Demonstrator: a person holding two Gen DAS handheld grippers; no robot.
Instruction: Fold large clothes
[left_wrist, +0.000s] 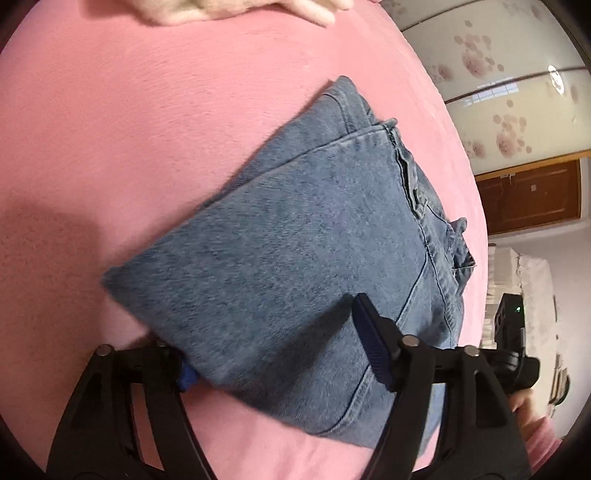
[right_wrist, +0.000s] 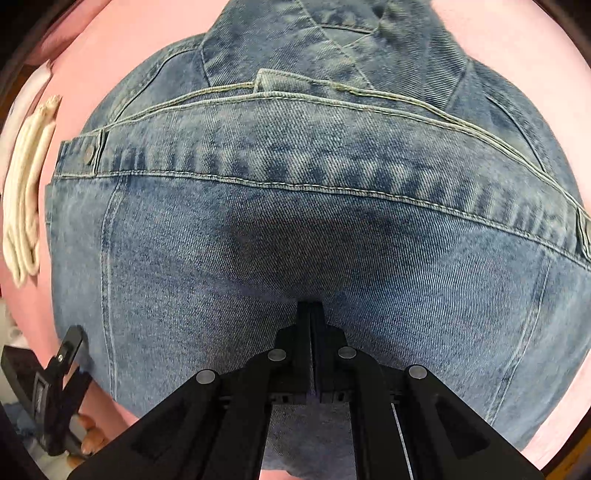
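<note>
A blue denim garment (left_wrist: 314, 229) lies folded into a thick rectangle on the pink bed sheet (left_wrist: 147, 129). My left gripper (left_wrist: 273, 339) is open and straddles the fold's near corner. One blue-padded finger (left_wrist: 369, 343) stands above the cloth, and the other is mostly hidden beneath the edge. In the right wrist view the denim garment (right_wrist: 295, 166) fills the picture, with a stitched band and metal buttons across it. My right gripper (right_wrist: 311, 306) is shut, its tips pointing down onto the denim, with nothing seen between them.
A cream cloth (right_wrist: 26, 184) lies on the sheet beside the denim and shows as a cream cloth (left_wrist: 240, 9) at the far edge. A flowered wardrobe (left_wrist: 498, 92) and a brown door (left_wrist: 535, 199) stand beyond the bed. A hand (left_wrist: 528, 402) holds the right gripper's body.
</note>
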